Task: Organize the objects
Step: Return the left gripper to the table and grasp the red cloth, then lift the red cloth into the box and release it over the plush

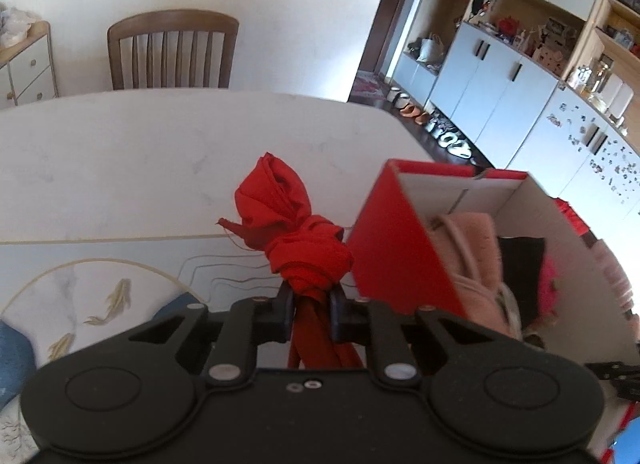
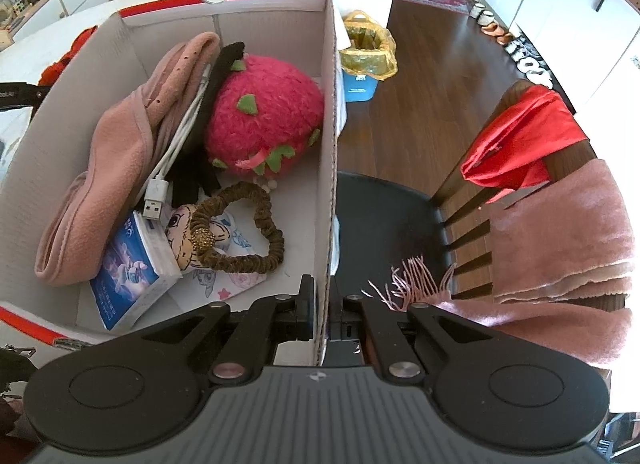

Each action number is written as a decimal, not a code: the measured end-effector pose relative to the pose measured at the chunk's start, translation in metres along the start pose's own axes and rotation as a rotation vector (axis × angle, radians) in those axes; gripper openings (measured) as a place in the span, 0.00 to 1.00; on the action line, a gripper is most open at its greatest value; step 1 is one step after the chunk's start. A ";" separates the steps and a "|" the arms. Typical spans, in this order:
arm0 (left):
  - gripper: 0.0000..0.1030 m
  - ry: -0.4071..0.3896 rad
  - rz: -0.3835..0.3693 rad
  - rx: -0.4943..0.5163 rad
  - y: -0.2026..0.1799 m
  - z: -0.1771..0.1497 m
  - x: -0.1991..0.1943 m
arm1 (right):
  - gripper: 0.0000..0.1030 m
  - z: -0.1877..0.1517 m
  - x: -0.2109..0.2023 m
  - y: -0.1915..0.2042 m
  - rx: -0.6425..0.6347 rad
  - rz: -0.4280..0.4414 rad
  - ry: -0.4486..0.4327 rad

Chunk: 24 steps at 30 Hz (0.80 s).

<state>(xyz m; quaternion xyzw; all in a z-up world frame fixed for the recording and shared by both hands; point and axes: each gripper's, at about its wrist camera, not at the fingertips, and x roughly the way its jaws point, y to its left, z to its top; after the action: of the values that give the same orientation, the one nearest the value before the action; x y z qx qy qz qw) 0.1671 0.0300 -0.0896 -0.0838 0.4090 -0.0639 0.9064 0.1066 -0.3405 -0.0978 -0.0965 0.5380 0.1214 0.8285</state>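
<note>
Your left gripper has its jaws pinched on the red cloth, a knotted bundle held up above the white table, just left of the red-and-white box. Your right gripper has its jaws clamped on the box's right wall, one finger inside, one outside.

Risks from here:
- The grip on the cloth is low, on the narrow tail below the knot. The bulk sits above the jaws and looks top-heavy; swing it fast and it likely flops or slides out before reaching the box.
- Loose threads trail off the cloth's left side; they can snag on the box rim.
- The box seems tilted in the left wrist view, and its wall overhangs the table edge, above the black chair seat and the floor. It is thin cardboard held at one wall only; pull or twist it and the wall can bend, or the box can tip off the edge.
- The box is already crowded: pink fleece, strawberry plush, white USB cable, brown scrunchie, blue packet. Drop the bundle onto the plush and it probably rolls out over the rim. The free floor at the near right corner looks the safer spot.
</note>
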 end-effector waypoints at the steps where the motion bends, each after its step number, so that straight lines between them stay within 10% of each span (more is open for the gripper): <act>1: 0.14 -0.004 0.000 0.007 -0.003 0.001 -0.006 | 0.04 0.000 0.000 0.001 -0.003 0.003 -0.002; 24: 0.14 -0.043 -0.183 0.163 -0.113 0.020 -0.070 | 0.06 0.001 0.007 0.009 -0.048 0.036 -0.023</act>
<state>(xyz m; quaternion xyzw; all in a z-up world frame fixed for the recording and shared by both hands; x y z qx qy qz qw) 0.1310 -0.0655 -0.0023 -0.0483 0.3735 -0.1776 0.9092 0.1074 -0.3308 -0.1041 -0.1052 0.5271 0.1500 0.8298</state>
